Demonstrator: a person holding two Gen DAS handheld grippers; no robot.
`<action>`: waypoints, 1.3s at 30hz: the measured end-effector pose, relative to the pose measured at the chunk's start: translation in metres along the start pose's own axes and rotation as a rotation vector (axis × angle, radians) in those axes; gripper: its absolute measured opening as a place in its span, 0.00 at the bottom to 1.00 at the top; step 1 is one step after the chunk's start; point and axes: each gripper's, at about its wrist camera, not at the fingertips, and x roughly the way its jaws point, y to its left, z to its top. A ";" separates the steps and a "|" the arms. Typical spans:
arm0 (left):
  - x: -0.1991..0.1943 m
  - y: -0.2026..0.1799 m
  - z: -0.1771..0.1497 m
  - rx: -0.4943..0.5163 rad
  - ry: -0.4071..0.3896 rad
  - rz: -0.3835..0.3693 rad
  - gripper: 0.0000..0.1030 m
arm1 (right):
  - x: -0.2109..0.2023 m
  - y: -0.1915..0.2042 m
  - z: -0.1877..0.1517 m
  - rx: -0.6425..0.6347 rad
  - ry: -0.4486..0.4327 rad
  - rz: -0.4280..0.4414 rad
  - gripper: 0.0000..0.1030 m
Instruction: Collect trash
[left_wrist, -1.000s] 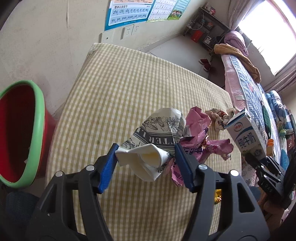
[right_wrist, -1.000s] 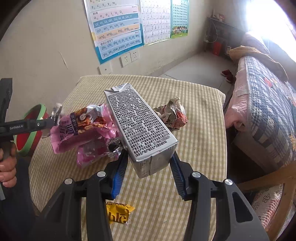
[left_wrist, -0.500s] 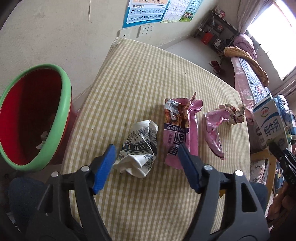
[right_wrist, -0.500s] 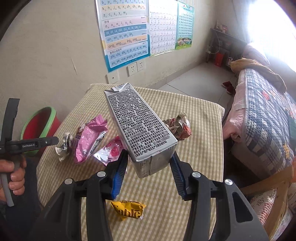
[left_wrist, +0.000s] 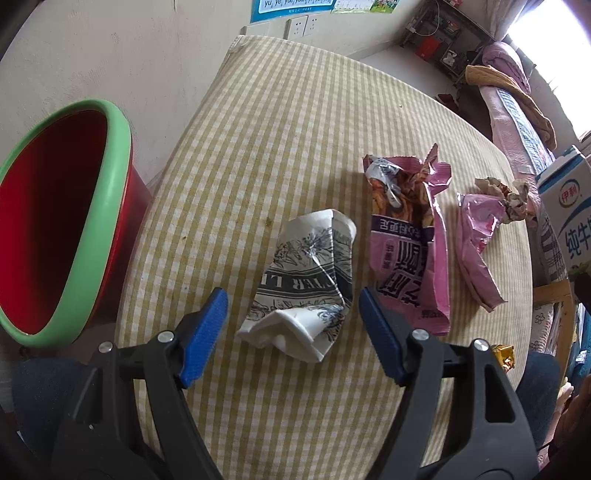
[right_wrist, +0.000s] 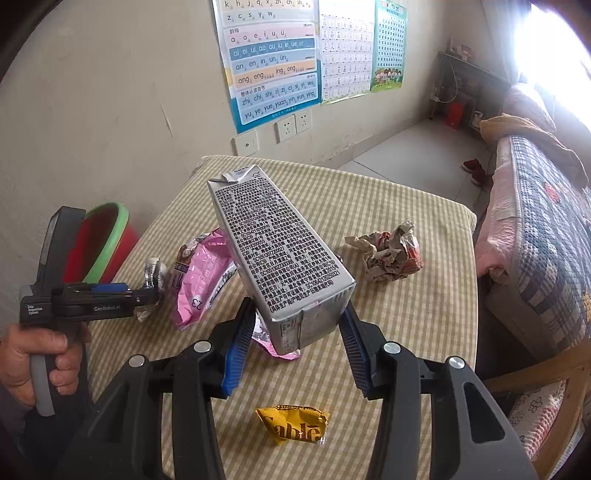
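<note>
The crumpled paper cup lies flat on the checked worktop, right between the blue pads of the left gripper, and those jaws stand wide apart, released, touching nothing. Just beside the cup sits the big pink snack bag, torn open at its top, and past that a smaller pink wrapper with a wad of crumpled brown paper at its far end. Over on the other side, the right gripper is clenched on the milk carton, holding it up off the worktop, tilted, its printed silver side facing up and its base pinched between the pads. Below that gripper, near the worktop's near edge, a yellow wrapper lies on its own, well apart from the pink pile. The red bin with the green rim stands down beside the worktop on the left, mouth open toward us. Behind it all, alphabet posters hang on the wall above the sockets, and a bed with a plaid cover runs along the right.
</note>
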 end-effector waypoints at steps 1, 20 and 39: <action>0.002 -0.001 0.001 0.004 0.003 -0.001 0.69 | 0.002 0.001 0.001 -0.001 0.002 0.003 0.44; -0.050 0.008 -0.006 0.017 -0.098 -0.023 0.52 | -0.008 0.039 0.013 -0.039 -0.029 0.057 0.44; -0.149 0.113 -0.014 -0.155 -0.291 -0.003 0.52 | -0.002 0.158 0.047 -0.164 -0.059 0.187 0.44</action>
